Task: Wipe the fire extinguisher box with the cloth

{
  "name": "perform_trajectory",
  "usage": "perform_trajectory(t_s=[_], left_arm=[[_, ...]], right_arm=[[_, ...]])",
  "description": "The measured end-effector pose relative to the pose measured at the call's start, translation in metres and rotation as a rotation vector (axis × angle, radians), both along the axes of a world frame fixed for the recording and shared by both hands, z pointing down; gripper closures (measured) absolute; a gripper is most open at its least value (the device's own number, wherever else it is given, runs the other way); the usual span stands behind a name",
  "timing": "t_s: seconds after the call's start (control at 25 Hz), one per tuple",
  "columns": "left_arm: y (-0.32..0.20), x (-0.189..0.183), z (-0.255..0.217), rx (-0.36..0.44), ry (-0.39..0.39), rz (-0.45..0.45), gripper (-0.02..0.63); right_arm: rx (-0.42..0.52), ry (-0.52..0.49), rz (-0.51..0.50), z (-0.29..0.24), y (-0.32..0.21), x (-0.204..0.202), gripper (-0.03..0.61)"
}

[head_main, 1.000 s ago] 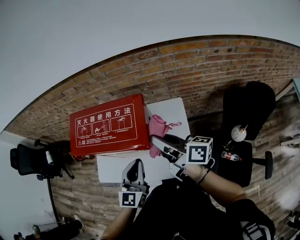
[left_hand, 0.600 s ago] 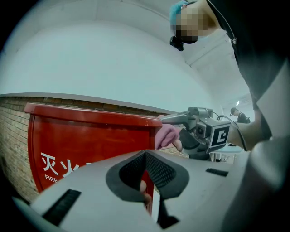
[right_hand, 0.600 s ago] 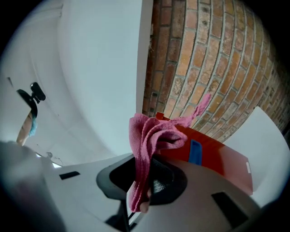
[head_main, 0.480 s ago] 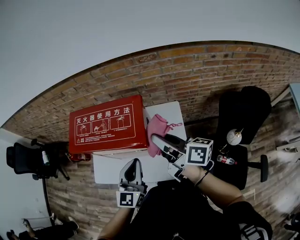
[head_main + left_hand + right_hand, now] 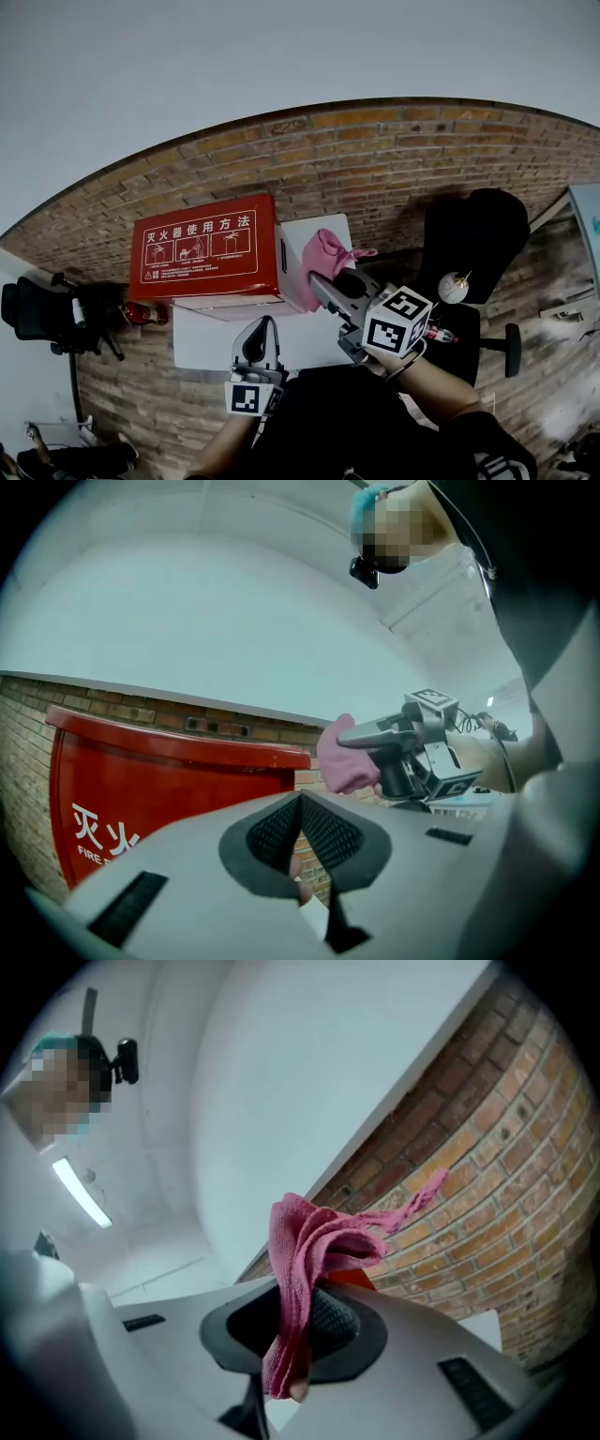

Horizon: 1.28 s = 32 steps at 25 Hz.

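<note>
The red fire extinguisher box (image 5: 202,251) with white Chinese lettering stands on a white table (image 5: 309,234) against a brick wall; its red front also fills the left of the left gripper view (image 5: 141,799). My right gripper (image 5: 323,281) is shut on a pink cloth (image 5: 328,255), holding it at the box's right end. In the right gripper view the pink cloth (image 5: 305,1269) hangs bunched between the jaws. My left gripper (image 5: 258,339) sits below the box over the table's front edge, shut with nothing in it; from it the right gripper (image 5: 375,738) and the cloth (image 5: 342,757) show.
A black office chair (image 5: 483,234) stands to the right, with a bottle (image 5: 441,333) and a round white object (image 5: 454,286) near it. Another black chair (image 5: 37,314) stands at the far left. The brick wall (image 5: 394,159) rises behind the table.
My right gripper has moved the pink cloth up along the box's right end. The view has shifted, so the box and table sit higher and more left. The left gripper stays shut below.
</note>
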<state>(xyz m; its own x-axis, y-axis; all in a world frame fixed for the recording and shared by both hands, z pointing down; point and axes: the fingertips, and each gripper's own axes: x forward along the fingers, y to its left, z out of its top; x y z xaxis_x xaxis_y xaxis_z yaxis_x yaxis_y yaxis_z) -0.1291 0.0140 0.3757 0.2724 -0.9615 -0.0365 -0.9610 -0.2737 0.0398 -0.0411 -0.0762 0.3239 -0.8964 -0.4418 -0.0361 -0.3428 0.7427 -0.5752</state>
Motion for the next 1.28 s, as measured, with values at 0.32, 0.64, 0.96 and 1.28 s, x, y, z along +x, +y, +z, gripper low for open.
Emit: perform_trajectory(t_s=[0.32,0.64,0.96,1.28], left_arm=[[-0.004,0.017,-0.023,0.064,0.026,-0.016,0.580],[0.004,0.025,-0.032,0.068,0.025,0.000,0.580],[0.039,-0.002,-0.028,0.050,0.015,0.025,0.580],[0.110,-0.069,-0.024,0.030,0.015,0.071,0.580]], right_arm=[[0.198,0.160,0.076,-0.003,0.007,0.028,0.509],[0.346,0.295,0.165,0.003,0.023,0.044,0.509],[0.375,0.344,0.227,0.012,0.070,0.030,0.509],[0.376,0.376,0.298,0.016,0.140,-0.022,0.509]])
